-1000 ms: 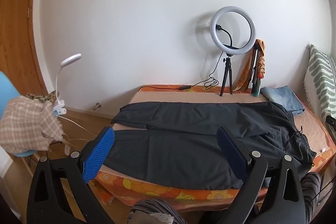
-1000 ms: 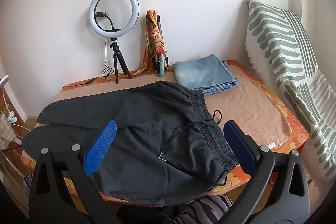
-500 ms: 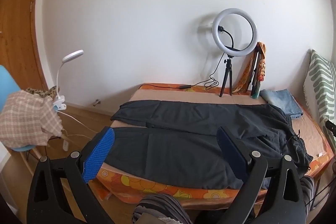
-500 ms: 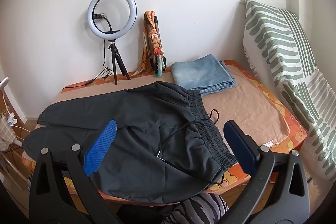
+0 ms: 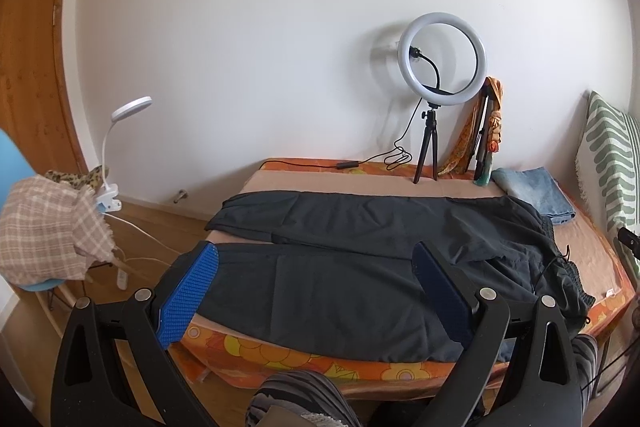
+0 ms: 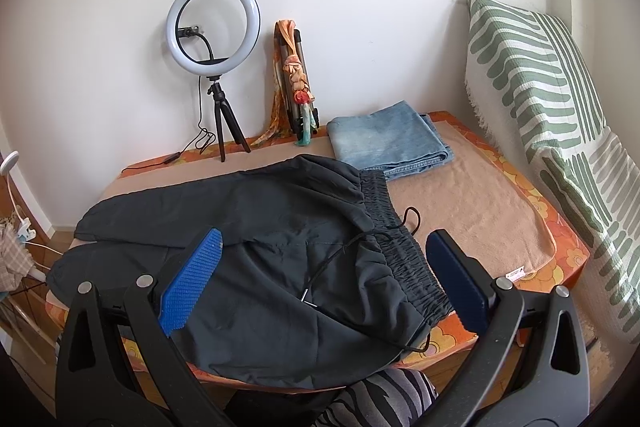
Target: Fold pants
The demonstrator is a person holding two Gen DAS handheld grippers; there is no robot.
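You are holding both the left gripper (image 5: pixel 314 291) and the right gripper (image 6: pixel 322 277) wide apart and empty above the black drawstring pants (image 6: pixel 256 247), which are lying spread flat with legs apart; I judge you should be pinching the near leg's hem and waistband together, folding evenly onto the far leg. The pants are resting on a tan cloth over an orange floral table (image 6: pixel 516 167), beside folded blue jeans (image 6: pixel 386 141) and a white ring light on a tripod (image 6: pixel 214 31) against the white wall.

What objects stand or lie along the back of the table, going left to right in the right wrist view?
Ring light on its tripod → orange scarf bundle leaning on the wall → folded blue jeans → green striped cushion.
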